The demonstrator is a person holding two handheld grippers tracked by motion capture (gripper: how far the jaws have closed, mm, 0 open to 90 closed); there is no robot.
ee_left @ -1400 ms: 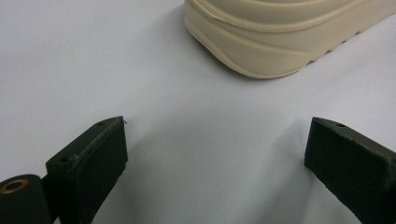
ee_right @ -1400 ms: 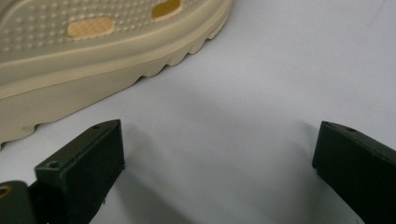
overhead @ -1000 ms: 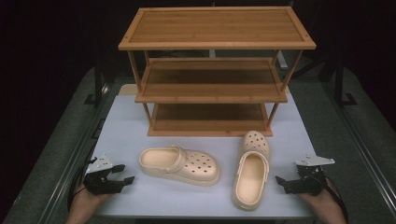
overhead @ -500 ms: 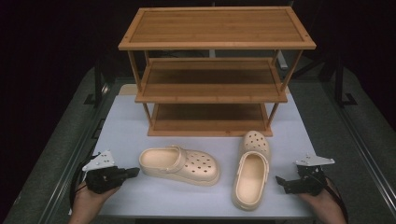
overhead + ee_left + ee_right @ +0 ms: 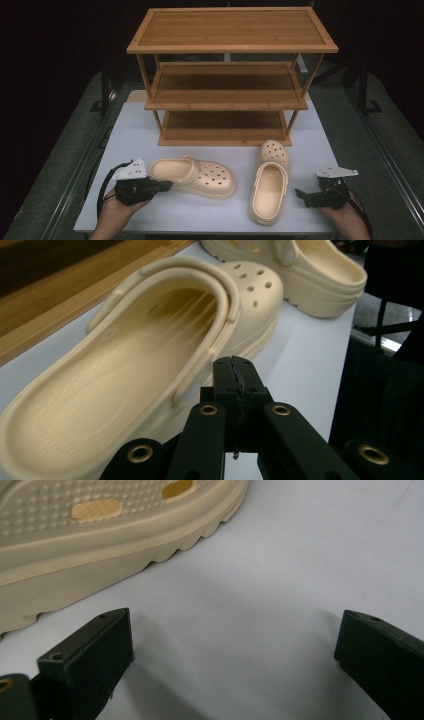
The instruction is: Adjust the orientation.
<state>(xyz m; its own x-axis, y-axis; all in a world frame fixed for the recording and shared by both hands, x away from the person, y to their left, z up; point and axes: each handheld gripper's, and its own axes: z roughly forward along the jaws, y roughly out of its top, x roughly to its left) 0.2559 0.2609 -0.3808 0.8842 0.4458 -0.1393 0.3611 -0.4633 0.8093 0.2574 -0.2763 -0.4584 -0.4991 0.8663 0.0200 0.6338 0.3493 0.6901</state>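
Two cream foam clogs lie on the white counter (image 5: 150, 130) in front of a 3-tier bamboo shoe rack (image 5: 230, 75).

Left clog (image 5: 192, 176) lies crosswise near the counter's front-left, toe w/ holes pointing right, heel opening toward the left gripper (image 5: 162, 186). Right clog (image 5: 267, 181) lies lengthwise, toe toward the rack, heel toward the front edge. The two are near each other, not touching; the right one's toe sits just short of the rack's bottom-right post.

Left gripper: held in the person's left hand (image 5: 117, 212) at the front-left, black body level, pointing right at the left clog's heel end. Its fingers have just been closing and now are clenched tight on each other w/ nothing between them; in the left gripper view the fingers (image 5: 235, 385) meet in a thin seam right at the clog's heel rim, beside the strap. Whether they touch the rim, can't tell. Same view: the clog's footbed and holed toe run away from the fingers, the other clog farther off at the top.

Right gripper (image 5: 300, 194): in the right hand (image 5: 345, 215) at the front-right, low on the counter, pointing left toward the right clog, apart from it. Fingers (image 5: 90, 655) released, spread wide, only bare white counter between them; the ridged sole edge of the right clog shows at upper left in the right gripper view.
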